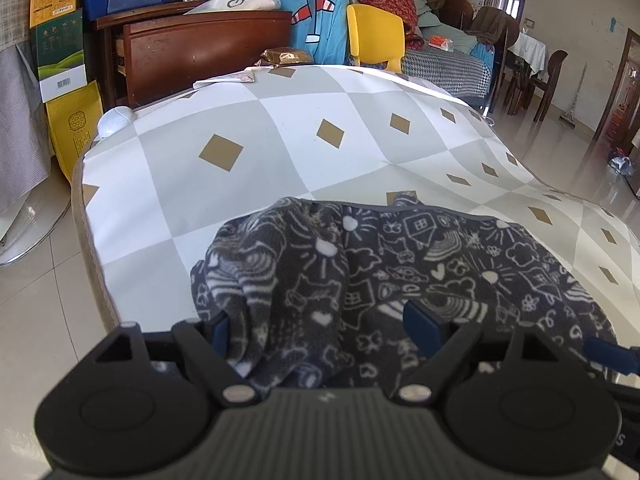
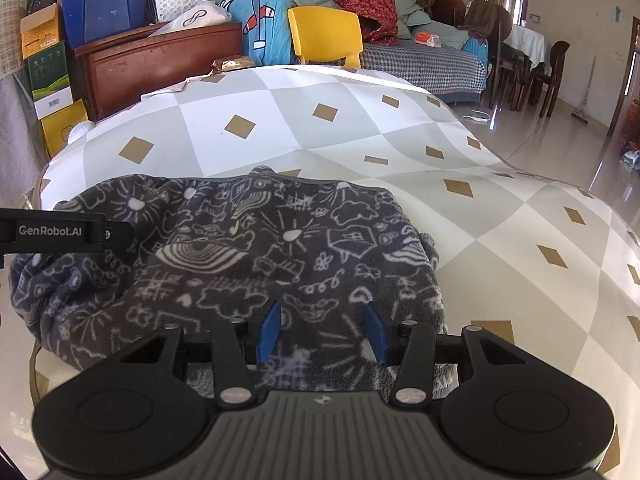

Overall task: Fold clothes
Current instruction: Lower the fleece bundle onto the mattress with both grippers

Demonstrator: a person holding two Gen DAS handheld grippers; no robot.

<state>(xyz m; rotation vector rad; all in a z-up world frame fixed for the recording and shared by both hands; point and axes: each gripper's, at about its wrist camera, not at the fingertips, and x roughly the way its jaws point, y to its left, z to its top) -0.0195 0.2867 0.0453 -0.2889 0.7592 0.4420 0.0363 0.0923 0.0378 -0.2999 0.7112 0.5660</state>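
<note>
A dark grey fleece garment [image 1: 400, 276] printed with white doodles is seen lying bunched at the near edge of a table covered by a grey-and-white checked cloth [image 1: 280, 128] with gold diamonds. What kind of garment it is cannot be told from its crumpled state. Its far edge shows a thin grey trim, and its left part is heaped into a raised fold.

The left gripper [image 1: 324, 326] is held over the near left part of the garment with its jaws standing wide; fabric rises between the blue pads, but no pressing on it can be made out, so it is judged open. The right gripper [image 2: 322, 330] is placed over the near right part, its jaws partly apart, with fleece lying below and between them (the pads do not appear to pinch it); it too is judged open.

The garment is judged to be light, soft and limp, with no stiffness of its own, so a fold would sag unless both ends are lifted together. The fleece nap should give good friction against the pads, and little slipping is expected. It is not fragile. Hold is best taken at two well-separated points along one edge (the trimmed far edge, or the near corners), with a single layer pinched rather than the heaped fold, since a bunched grab would carry the wrinkles into the fold.
</note>
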